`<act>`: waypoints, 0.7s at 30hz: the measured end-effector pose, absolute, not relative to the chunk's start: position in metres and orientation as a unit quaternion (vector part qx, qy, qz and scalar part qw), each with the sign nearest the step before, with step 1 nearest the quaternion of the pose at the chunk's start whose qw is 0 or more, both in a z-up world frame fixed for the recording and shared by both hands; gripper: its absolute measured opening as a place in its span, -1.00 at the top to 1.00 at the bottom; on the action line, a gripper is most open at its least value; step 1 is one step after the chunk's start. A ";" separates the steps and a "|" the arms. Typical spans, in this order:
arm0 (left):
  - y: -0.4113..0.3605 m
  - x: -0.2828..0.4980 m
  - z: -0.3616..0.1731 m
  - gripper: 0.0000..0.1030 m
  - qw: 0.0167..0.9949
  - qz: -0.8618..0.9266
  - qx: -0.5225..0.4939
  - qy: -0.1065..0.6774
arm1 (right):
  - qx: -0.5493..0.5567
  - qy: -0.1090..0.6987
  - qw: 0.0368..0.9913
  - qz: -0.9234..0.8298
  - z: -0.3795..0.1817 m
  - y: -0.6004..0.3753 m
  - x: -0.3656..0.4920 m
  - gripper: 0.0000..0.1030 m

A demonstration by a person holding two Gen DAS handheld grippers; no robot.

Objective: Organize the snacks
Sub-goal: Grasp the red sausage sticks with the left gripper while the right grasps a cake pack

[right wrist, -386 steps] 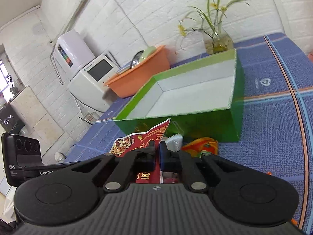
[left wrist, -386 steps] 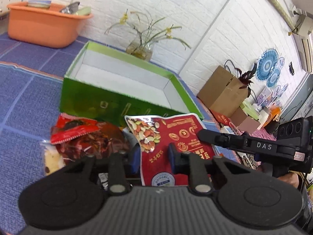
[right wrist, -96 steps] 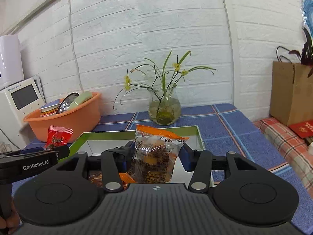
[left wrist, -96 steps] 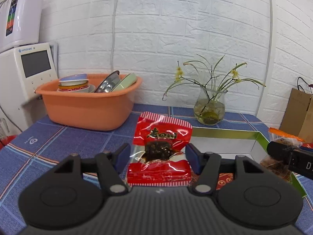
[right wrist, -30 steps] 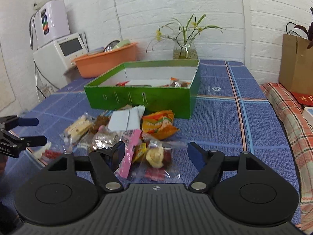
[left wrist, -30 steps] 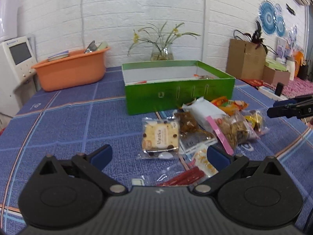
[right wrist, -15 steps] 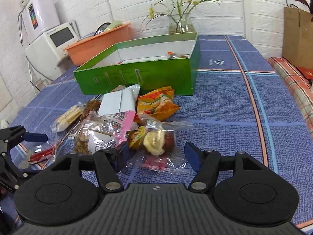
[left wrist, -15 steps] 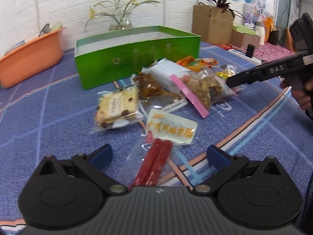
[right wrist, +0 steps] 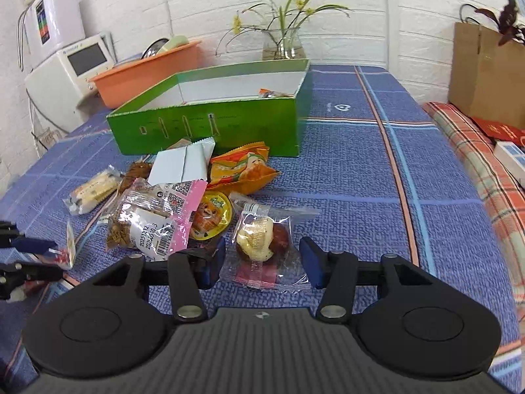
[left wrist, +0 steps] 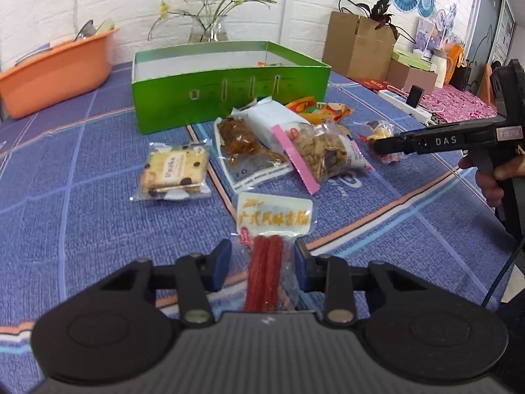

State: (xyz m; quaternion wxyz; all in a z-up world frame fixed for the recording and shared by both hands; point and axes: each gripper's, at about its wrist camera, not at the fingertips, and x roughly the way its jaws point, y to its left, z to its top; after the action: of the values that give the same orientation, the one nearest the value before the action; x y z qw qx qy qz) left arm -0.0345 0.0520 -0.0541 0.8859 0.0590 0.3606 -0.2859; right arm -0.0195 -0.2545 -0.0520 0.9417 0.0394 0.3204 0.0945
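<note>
A green box (left wrist: 229, 92) stands on the blue tablecloth, also in the right wrist view (right wrist: 210, 121), with snack packets inside. Loose snack packets lie in front of it. My left gripper (left wrist: 262, 264) is open, its fingers either side of a clear packet of red sausage sticks (left wrist: 265, 262) with a yellow label. My right gripper (right wrist: 262, 259) is open around a clear packet holding a white and brown sweet (right wrist: 262, 239). The right gripper also shows in the left wrist view (left wrist: 387, 147), over that same packet.
A biscuit packet (left wrist: 174, 170), a brown snack packet (left wrist: 242, 141), a pink-edged nut packet (left wrist: 321, 151), a white packet (right wrist: 183, 164) and an orange packet (right wrist: 242, 170) lie between the grippers. An orange basin (left wrist: 55, 69) and a flower vase (right wrist: 282, 42) stand behind.
Both grippers have moved down and forward over their packets. The left fingers have closed in from wide open around the sausage packet. The right fingers now flank the sweet packet.
</note>
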 end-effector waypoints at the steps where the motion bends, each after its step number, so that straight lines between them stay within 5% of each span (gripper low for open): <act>1: 0.054 -0.036 -0.055 0.36 0.887 -0.283 0.054 0.361 | 0.047 0.317 0.943 0.093 -0.051 -0.256 -0.023 -0.65; 13: 0.077 -0.051 -0.044 0.36 0.908 -0.230 -0.006 0.350 | 0.113 0.275 0.941 0.163 -0.030 -0.231 -0.048 -0.57; 21: 0.072 -0.024 -0.005 0.36 0.946 -0.183 -0.014 0.267 | 0.073 0.249 0.944 0.205 -0.016 -0.197 -0.031 -0.57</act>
State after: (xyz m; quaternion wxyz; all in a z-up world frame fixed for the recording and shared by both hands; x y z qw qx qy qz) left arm -0.0240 0.0719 -0.0050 0.9461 -0.0143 0.2669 -0.1827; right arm -0.0313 -0.1965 -0.0164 0.9438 0.0729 0.2490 0.2049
